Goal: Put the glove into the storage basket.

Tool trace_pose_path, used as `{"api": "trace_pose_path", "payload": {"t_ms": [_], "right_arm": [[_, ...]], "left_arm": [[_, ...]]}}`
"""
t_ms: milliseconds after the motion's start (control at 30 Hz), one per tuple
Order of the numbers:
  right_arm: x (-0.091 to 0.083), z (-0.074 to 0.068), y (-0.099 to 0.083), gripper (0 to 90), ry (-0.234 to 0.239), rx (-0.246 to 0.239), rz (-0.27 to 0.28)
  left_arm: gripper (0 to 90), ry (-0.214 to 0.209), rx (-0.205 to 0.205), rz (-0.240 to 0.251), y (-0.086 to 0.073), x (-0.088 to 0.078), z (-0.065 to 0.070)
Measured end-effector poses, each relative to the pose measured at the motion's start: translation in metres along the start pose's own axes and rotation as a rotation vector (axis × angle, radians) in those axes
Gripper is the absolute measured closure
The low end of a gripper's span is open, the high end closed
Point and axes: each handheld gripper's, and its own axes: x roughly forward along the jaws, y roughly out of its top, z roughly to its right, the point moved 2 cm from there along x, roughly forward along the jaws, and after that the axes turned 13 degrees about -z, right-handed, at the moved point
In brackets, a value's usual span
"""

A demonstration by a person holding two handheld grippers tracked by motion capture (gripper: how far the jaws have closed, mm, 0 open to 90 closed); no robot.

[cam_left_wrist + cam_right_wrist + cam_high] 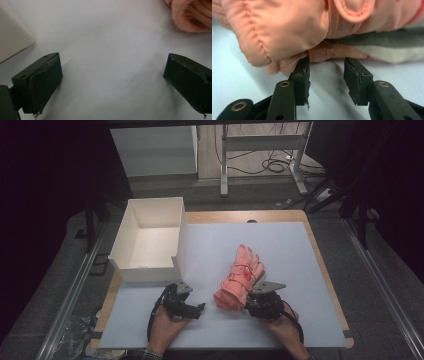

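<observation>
A pink padded glove [242, 277] with a red cord lies on the white mat [295, 255], fingers pointing away from me. My right gripper [249, 299] sits at the glove's near right edge. In the right gripper view its jaws [327, 67] stand apart, tips just at the glove's [287, 27] cuff edge, with bare mat in the gap between them. My left gripper [187, 302] rests left of the glove, jaws [112, 72] wide open over bare mat. The glove's cuff [192, 17] shows at the top right of the left gripper view.
A white open box [150, 272] stands at the table's left, just beyond my left gripper; its corner [12, 37] shows in the left gripper view. The wooden table edge [320, 255] frames the mat. Table legs and cables lie on the floor behind.
</observation>
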Motion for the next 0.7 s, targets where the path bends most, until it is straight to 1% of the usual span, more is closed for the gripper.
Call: {"api": "trace_pose_path", "payload": {"t_ms": [67,100,200,367,533,700], "right_arm": [[0.002,-0.002,0.002,56.0,-0.001,-0.007,0.001],[0.005,-0.005,0.006,55.8,-0.001,-0.017,0.002],[0.009,-0.008,0.012,55.8,-0.003,-0.027,0.002],[0.013,-0.011,0.017,55.3,-0.005,-0.044,0.001],[0.008,-0.009,0.014,53.5,-0.004,-0.052,0.013],[0.000,-0.003,0.011,51.3,-0.022,-0.052,0.019]], "left_arm": [[1.8,0.000,0.000,0.001,0.000,0.000,0.000],[1.8,0.000,0.000,0.000,0.000,0.000,0.000],[1.8,-0.001,-0.001,0.000,0.000,0.000,0.000],[1.8,-0.001,-0.001,0.001,0.000,0.000,0.000],[1.8,-0.002,-0.001,-0.004,0.000,0.000,0.000],[1.8,0.000,0.003,-0.007,0.001,0.000,0.000]]}}
